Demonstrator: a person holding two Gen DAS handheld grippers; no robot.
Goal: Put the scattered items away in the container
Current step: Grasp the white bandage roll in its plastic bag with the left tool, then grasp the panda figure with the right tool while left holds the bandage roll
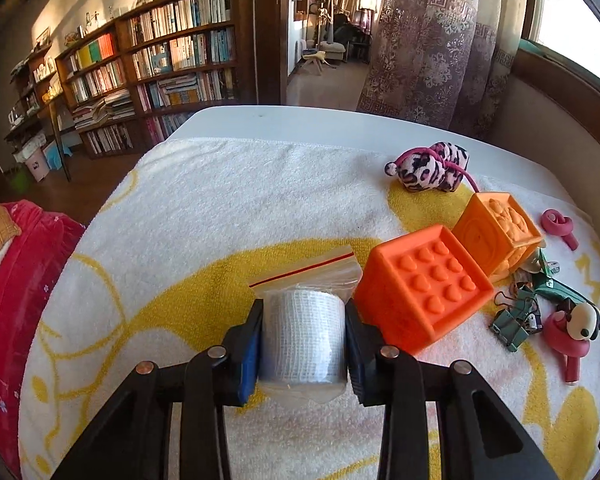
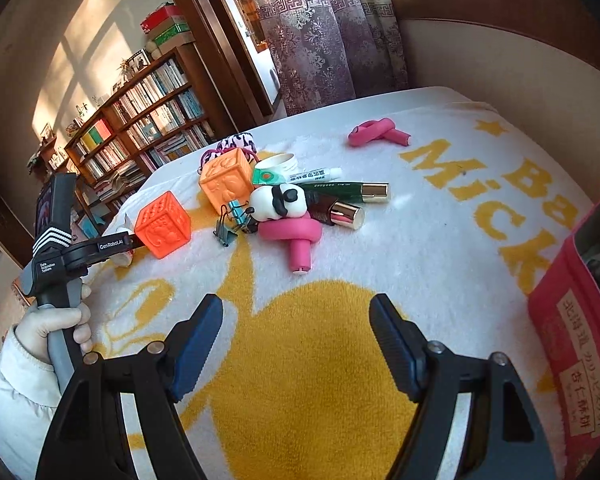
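Towel [image 1: 220, 208] over table, bookshelves [image 1: 160, 60] behind

Red container [image 2: 576, 360] cut by right edge; tube [image 2: 314, 176] lettering illegible.

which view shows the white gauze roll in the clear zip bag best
The left wrist view: the white gauze roll in its clear zip bag fills the left claw, pads pressing both sides. The right wrist view shows only a white edge behind that claw.
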